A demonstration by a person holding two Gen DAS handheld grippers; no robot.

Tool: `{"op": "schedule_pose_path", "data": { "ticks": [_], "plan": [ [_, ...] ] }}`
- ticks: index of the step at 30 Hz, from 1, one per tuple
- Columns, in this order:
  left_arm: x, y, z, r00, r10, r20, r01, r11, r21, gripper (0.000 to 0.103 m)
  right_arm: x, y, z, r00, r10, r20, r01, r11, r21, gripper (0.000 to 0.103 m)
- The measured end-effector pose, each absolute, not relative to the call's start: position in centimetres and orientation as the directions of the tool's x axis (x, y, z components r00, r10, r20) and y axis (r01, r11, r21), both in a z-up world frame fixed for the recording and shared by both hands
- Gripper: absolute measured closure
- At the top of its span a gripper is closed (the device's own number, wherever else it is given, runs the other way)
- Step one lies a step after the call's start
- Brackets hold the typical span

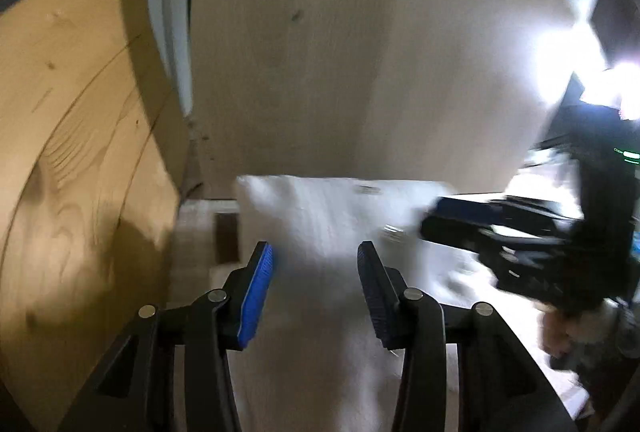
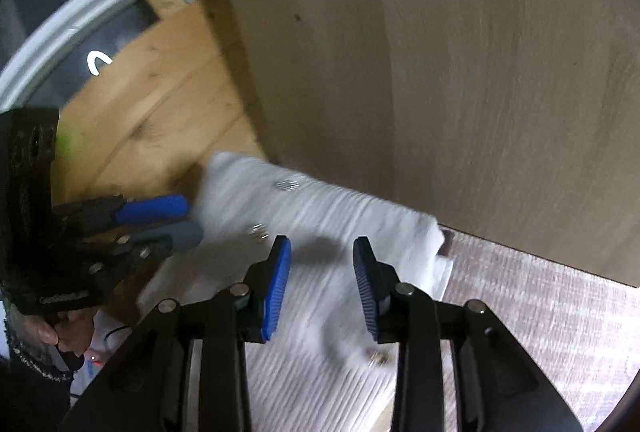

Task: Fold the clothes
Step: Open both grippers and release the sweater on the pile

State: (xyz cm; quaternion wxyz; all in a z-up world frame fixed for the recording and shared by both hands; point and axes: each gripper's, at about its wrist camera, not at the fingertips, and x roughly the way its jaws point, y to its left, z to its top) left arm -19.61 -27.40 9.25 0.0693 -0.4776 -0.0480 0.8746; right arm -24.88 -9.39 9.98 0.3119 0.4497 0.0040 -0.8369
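Observation:
A white ribbed garment (image 1: 320,228) (image 2: 340,228) lies folded against the foot of a beige panel, with small metal snaps (image 2: 258,230) on it. In the left wrist view my left gripper (image 1: 315,248) hangs over the garment's middle. Its blue pads stand apart and nothing is pinched between them. The same view shows my right gripper (image 1: 430,220) coming in from the right at the garment's edge. My right gripper (image 2: 322,242) is open above the cloth in its own view. There the left gripper (image 2: 192,218) has its tips at the garment's left edge.
A light wooden board (image 1: 80,151) (image 2: 160,103) lies left of the garment. The beige panel (image 1: 360,31) rises behind it. A grey woven surface (image 2: 540,312) extends to the right. A white frame (image 2: 80,23) and a bright lamp (image 1: 580,47) sit at the edges. A hand (image 1: 560,332) holds the right gripper.

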Motion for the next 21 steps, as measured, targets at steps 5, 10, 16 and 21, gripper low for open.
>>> {"op": "schedule_pose_path", "data": {
  "ticks": [5,10,16,21],
  "plan": [
    [-22.1,-29.3,5.5,-0.464,0.246,-0.851,0.004,-0.96,-0.279,0.037,-26.5,-10.7,7.9,-0.382,-0.449,-0.808,0.511,-0.831,0.22,0.071],
    [-17.3,-28.7,10.3,-0.544,0.203,-0.814,-0.043,-0.976,-0.214,0.041,-23.3,-8.2,11.4,-0.401,-0.49,-0.774,0.547,-0.806,0.227,0.071],
    [-9.0,-26.9,12.8,-0.592,0.239,-0.769,-0.11,-0.97,-0.217,0.041,-13.3,-3.1,13.8,-0.41,-0.543,-0.733,0.6,-0.766,0.232,0.071],
    [-5.8,-25.0,9.0,-0.505,0.237,-0.83,-0.113,-0.971,-0.209,0.039,-7.7,-1.4,10.8,-0.314,-0.537,-0.783,0.594,-0.754,0.279,0.062]
  ]
}}
